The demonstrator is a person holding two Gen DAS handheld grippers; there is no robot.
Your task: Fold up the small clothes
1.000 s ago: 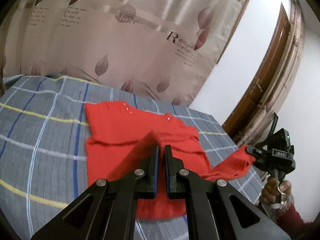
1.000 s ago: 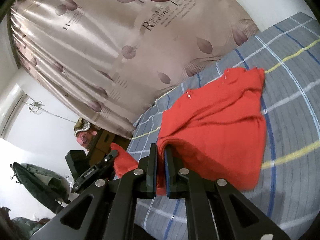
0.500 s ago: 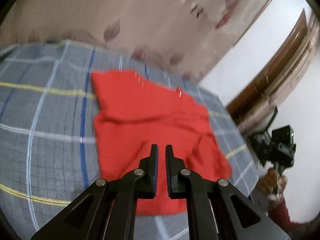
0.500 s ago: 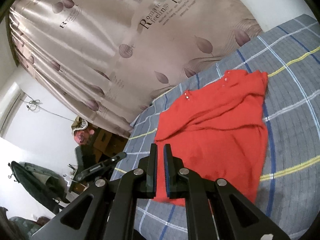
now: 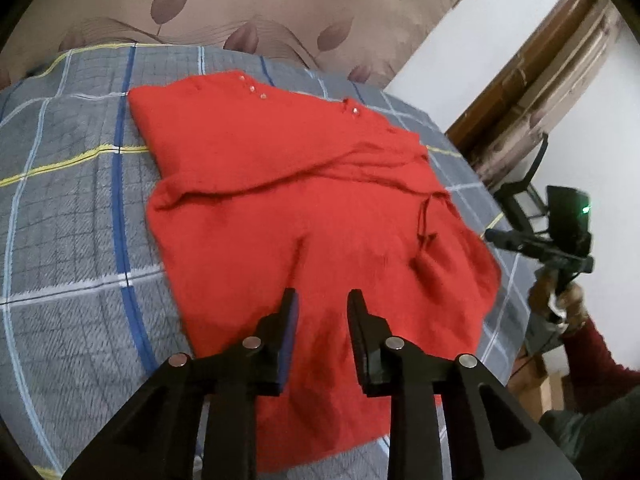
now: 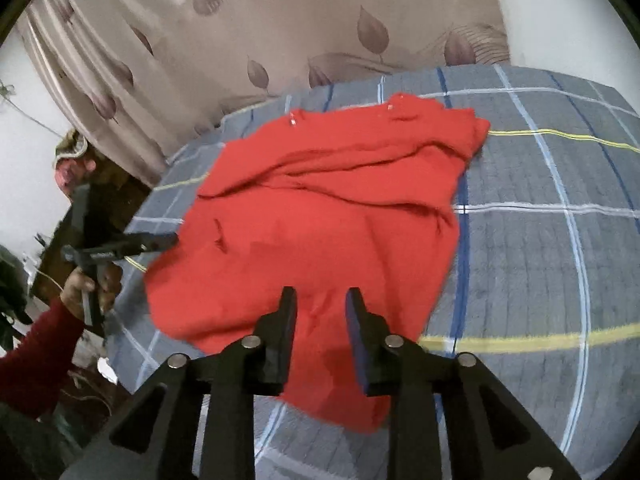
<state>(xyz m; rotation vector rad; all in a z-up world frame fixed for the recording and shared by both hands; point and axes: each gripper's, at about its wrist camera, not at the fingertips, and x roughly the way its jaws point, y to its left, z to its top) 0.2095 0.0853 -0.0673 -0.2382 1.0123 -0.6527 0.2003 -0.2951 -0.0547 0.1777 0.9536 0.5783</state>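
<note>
A small red knit sweater (image 5: 304, 216) with pearl buttons lies on the grey plaid bed cover (image 5: 72, 240), its sleeves folded across the body. My left gripper (image 5: 322, 300) hovers over the sweater's near hem, its jaws opening with nothing between the pads. In the right wrist view the same sweater (image 6: 320, 216) lies rumpled on the cover (image 6: 540, 260). My right gripper (image 6: 320, 298) hangs above its near edge, jaws opening too and holding nothing. Each view shows the other gripper at the bed's side: the right one (image 5: 496, 236), the left one (image 6: 168, 240).
A leaf-patterned curtain (image 5: 248, 4) hangs behind the bed. A wooden door frame (image 5: 532, 68) stands at the right of the left wrist view. A hand in a dark red sleeve (image 6: 36, 356) holds the left gripper beside the bed's edge.
Both grippers let go of the red cloth they pinched a second ago, then dropped lower toward the sweater and tilted down. Their jaws have parted. The sweater now lies flat.
</note>
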